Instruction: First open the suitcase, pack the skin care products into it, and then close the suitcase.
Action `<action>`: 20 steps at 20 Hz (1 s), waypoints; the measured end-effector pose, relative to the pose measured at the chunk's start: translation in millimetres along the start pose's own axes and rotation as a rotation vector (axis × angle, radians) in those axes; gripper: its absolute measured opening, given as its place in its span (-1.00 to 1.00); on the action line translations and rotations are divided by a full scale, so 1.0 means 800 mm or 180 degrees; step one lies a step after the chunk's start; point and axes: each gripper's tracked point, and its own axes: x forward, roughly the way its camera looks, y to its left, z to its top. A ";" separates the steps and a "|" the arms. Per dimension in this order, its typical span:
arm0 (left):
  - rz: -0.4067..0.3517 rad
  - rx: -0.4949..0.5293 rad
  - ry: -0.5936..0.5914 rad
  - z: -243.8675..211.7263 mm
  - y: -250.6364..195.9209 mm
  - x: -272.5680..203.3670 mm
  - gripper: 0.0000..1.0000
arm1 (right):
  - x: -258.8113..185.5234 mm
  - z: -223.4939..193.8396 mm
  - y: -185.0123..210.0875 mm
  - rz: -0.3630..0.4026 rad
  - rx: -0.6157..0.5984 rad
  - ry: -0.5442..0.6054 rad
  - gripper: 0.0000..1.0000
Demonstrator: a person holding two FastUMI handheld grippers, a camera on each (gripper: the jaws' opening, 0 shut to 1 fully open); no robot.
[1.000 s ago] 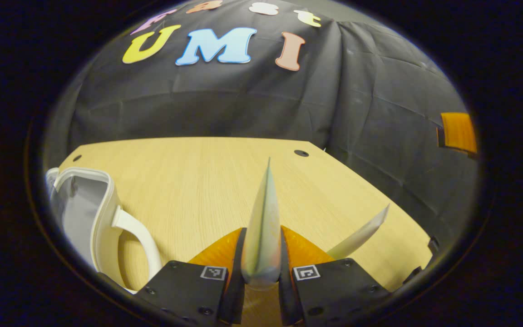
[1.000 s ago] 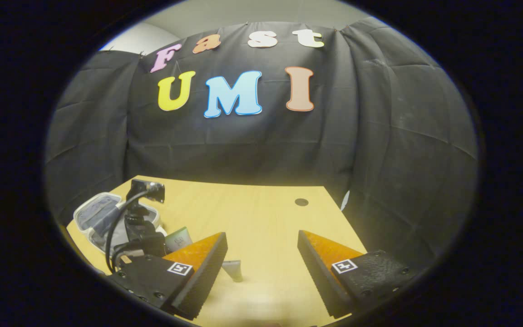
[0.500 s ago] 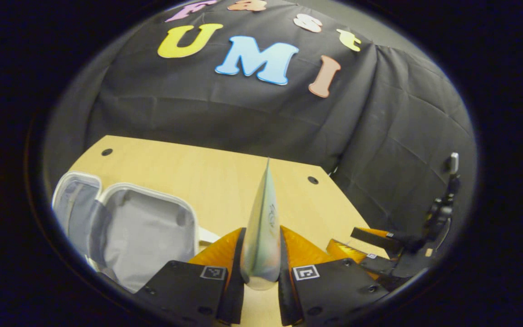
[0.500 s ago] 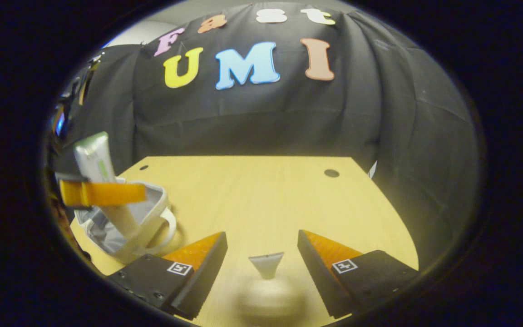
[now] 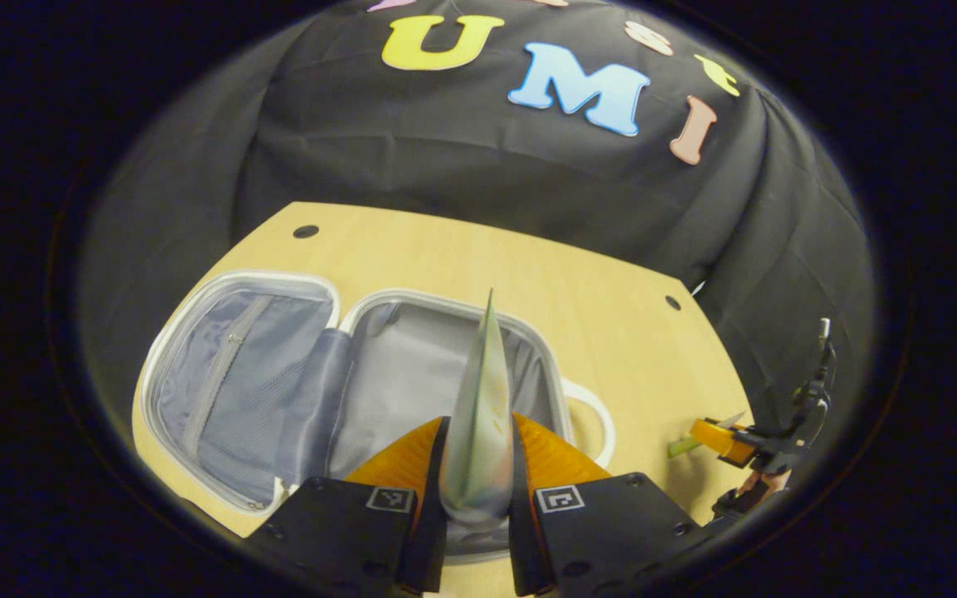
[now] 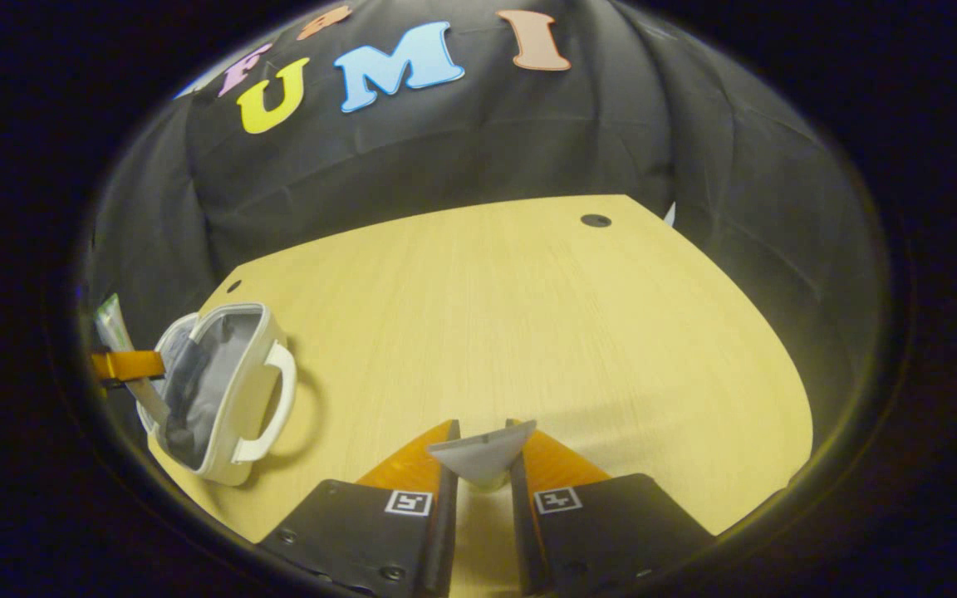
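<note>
Below left jaws, pinching a tube (image 5: 478,415), open suitcase (image 5: 296,382) on bench (image 6: 528,316); right jaws clamped on second tube (image 6: 483,453); could slip out early and miss the case.

A light wooden table (image 6: 528,316) with round holes (image 6: 595,220) stands before black cloth (image 6: 445,158).

Black tongs (image 5: 478,465) bodies, square markers
</note>
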 end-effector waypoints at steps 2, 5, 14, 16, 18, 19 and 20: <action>0.0068 0.0095 0.0275 -0.018 0.025 0.020 -0.22 | -0.033 -0.007 0.026 0.0032 0.0075 -0.0013 -0.46; 0.0129 0.0216 0.0646 -0.046 0.049 0.050 -0.18 | -0.075 -0.010 0.087 0.0257 0.0196 -0.0043 -0.48; -0.0056 0.0105 -0.0403 0.035 0.080 -0.033 0.70 | -0.103 -0.014 0.281 0.0973 -0.0140 0.0064 -0.48; 0.0036 -0.0046 -0.0720 0.049 0.117 -0.079 0.74 | -0.082 -0.022 0.318 0.1107 -0.0253 0.0166 -0.48; 0.0183 -0.0185 -0.0912 0.045 0.168 -0.129 0.76 | -0.052 -0.035 0.342 0.1155 -0.0343 0.0340 -0.47; 0.0278 -0.0255 -0.0968 0.040 0.197 -0.150 0.76 | -0.034 -0.042 0.349 0.1144 -0.0382 0.0430 -0.54; 0.0398 -0.0324 -0.0983 0.033 0.226 -0.168 0.76 | -0.020 -0.045 0.356 0.1147 -0.0409 0.0502 -0.46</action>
